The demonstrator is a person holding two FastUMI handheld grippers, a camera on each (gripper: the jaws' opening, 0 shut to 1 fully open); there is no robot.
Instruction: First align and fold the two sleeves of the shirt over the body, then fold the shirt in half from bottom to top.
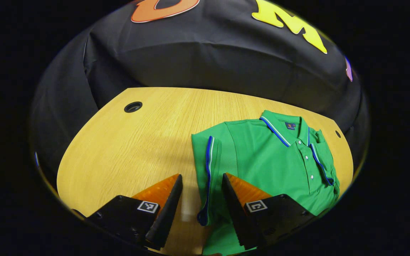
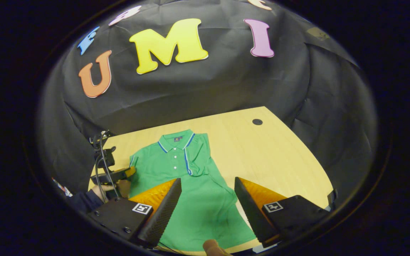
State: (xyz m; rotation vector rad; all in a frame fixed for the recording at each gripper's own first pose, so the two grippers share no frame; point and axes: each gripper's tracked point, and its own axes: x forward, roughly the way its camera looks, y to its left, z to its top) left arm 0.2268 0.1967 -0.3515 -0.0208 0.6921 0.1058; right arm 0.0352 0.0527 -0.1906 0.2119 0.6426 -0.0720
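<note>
Green shirt (image 2: 190, 177) flat on table (image 2: 269, 156), frame centre; right gripper (image 2: 208, 197) open above hem; left gripper (image 2: 114, 174) hand-held, frame left.

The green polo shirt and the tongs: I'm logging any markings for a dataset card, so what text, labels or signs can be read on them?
Nothing on them reads as text.
Small dark neck label inside the collar of the green polo shirt: too small to read.
Square black-and-white marker tags on the left tongs and right tongs: coded patterns, no letters or numbers.
</note>
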